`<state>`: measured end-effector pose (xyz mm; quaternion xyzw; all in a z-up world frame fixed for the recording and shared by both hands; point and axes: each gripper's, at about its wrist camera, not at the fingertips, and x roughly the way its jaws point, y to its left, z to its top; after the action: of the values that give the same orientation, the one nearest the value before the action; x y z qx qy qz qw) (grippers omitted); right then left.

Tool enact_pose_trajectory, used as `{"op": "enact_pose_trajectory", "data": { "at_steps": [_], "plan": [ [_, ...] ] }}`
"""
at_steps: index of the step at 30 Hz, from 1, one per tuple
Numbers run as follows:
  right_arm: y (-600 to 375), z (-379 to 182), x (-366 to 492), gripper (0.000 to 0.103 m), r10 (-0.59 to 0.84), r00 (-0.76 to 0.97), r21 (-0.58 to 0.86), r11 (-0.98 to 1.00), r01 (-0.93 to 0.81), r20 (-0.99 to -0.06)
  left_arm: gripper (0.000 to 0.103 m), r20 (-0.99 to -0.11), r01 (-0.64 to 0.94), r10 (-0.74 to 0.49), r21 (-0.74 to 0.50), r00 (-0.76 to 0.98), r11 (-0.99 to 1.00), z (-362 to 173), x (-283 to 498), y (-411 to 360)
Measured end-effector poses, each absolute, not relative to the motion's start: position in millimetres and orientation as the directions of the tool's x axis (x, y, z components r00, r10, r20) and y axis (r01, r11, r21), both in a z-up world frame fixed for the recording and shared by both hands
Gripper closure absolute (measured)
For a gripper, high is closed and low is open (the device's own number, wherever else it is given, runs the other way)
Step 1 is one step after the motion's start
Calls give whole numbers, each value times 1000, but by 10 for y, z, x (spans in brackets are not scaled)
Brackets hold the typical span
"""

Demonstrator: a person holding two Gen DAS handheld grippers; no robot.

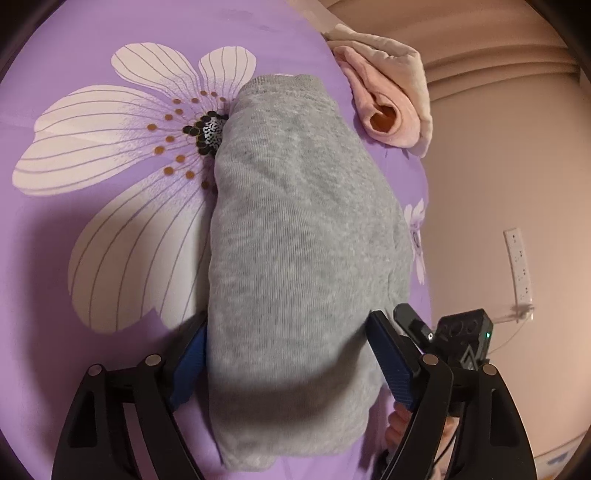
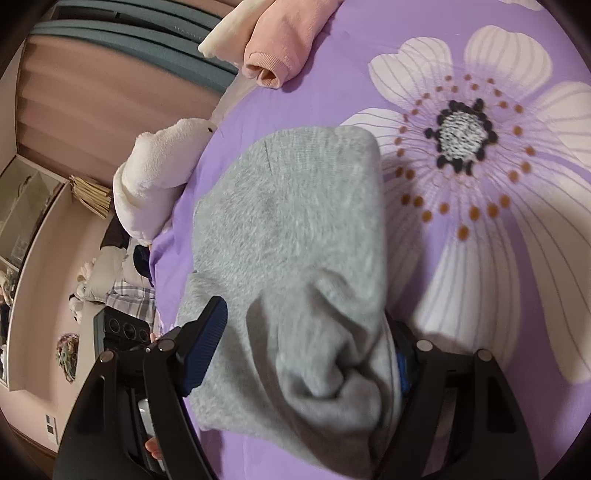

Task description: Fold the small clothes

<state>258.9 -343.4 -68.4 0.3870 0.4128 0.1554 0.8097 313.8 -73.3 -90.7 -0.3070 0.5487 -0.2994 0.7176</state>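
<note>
Folded grey garment (image 1: 295, 229) reaches the purple sheet's (image 1: 92, 44) edge beside pink clothes (image 1: 384, 107).

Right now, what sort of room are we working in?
Most likely a bedroom in a home. The grey garment lies on a purple flower-print bedsheet, a pink garment waits near the bed's edge, and a white plush toy sits beside it.

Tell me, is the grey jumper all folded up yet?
Nearly. The grey garment already lies as a folded bundle on the purple flowered sheet. The left gripper and right gripper both straddle its near end with jaws wide, so they may be tidying or letting go. The pink clothes at the far edge look bunched and probably need folding next.
</note>
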Motion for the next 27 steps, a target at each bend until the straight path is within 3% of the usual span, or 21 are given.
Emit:
{"op": "enact_pose_trajectory", "data": {
  "at_steps": [9, 11, 16, 20, 27],
  "plan": [
    [-3388, -675, 2712, 27, 558, 611, 734, 677, 57, -562, 21, -632, 78, -741, -747, 228, 661, -913, 3354, -863],
    [-3358, -661, 2737, 31, 543, 614, 718, 693, 58, -573, 21, -630, 74, -741, -748, 233, 659, -914, 3351, -865],
    [-3265, -608, 2712, 69, 482, 630, 652, 757, 51, -609, 26, -646, 92, -712, -720, 273, 688, -858, 3274, -875],
    [-3142, -459, 2644, 75, 437, 666, 586, 810, 1, -605, 32, -652, 129, -693, -693, 307, 709, -757, 3186, -862],
    [-2881, -174, 2508, 76, 410, 712, 500, 861, -96, -570, 32, -635, 181, -683, -671, 361, 719, -508, 3049, -744]
  ]
}}
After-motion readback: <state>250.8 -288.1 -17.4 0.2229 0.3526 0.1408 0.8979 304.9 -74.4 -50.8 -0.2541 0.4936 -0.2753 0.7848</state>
